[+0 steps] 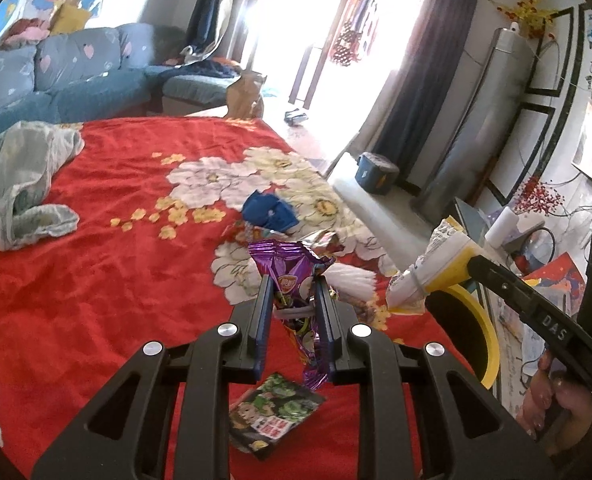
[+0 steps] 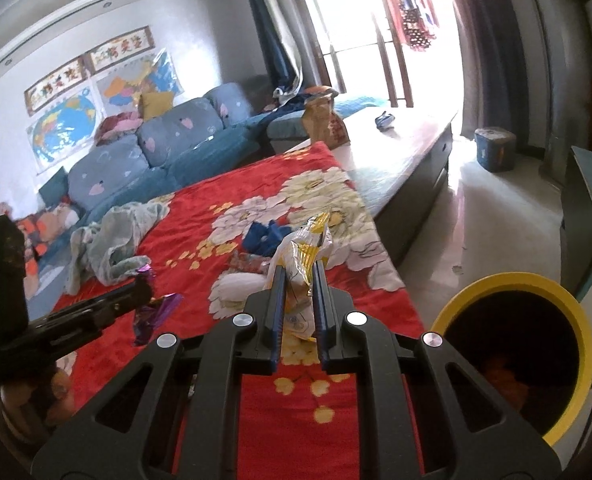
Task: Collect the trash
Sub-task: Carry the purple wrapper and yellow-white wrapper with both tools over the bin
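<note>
My left gripper (image 1: pixel 294 280) is shut on a purple snack wrapper (image 1: pixel 292 270) and holds it above the red flowered blanket (image 1: pixel 116 280). My right gripper (image 2: pixel 299 266) is shut on a white and yellow wrapper (image 2: pixel 305 250), also seen in the left wrist view (image 1: pixel 431 264), lifted just left of the yellow-rimmed trash bin (image 2: pixel 535 280). A green printed packet (image 1: pixel 274 414) lies flat on the blanket under my left gripper. A blue crumpled piece (image 1: pixel 270 210) and more wrappers (image 1: pixel 323 240) lie further ahead on the blanket.
A pale green cloth (image 1: pixel 20 184) lies bunched at the blanket's left. A blue sofa (image 2: pixel 168 140) stands behind. A brown paper bag (image 2: pixel 321 118) stands at the far end. A blue bucket (image 2: pixel 495 148) sits on the floor near the curtains.
</note>
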Available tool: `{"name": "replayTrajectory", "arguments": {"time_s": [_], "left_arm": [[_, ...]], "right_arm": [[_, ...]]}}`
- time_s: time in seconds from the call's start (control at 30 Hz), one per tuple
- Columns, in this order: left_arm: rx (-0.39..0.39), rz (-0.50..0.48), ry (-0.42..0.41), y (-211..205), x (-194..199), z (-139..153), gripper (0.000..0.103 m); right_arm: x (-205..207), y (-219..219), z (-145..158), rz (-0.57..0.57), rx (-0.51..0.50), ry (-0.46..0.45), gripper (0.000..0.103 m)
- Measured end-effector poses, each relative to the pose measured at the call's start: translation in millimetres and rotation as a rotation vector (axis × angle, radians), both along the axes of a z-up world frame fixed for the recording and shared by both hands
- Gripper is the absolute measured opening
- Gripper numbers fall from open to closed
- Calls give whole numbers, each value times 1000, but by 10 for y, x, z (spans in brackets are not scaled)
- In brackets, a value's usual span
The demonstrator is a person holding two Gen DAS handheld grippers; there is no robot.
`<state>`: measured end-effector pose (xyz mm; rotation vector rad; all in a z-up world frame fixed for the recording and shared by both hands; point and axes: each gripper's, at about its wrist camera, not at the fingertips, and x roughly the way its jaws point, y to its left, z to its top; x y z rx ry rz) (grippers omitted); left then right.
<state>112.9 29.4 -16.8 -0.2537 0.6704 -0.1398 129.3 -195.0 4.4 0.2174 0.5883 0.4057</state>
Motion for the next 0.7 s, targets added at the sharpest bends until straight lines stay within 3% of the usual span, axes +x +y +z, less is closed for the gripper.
{"name": "replayTrajectory", "arguments": {"time_s": [0.7], "left_arm": [[43,-80,-37,-437,-36,132,20]], "right_arm": [[44,-557,78,-118,43,-25,8]]}}
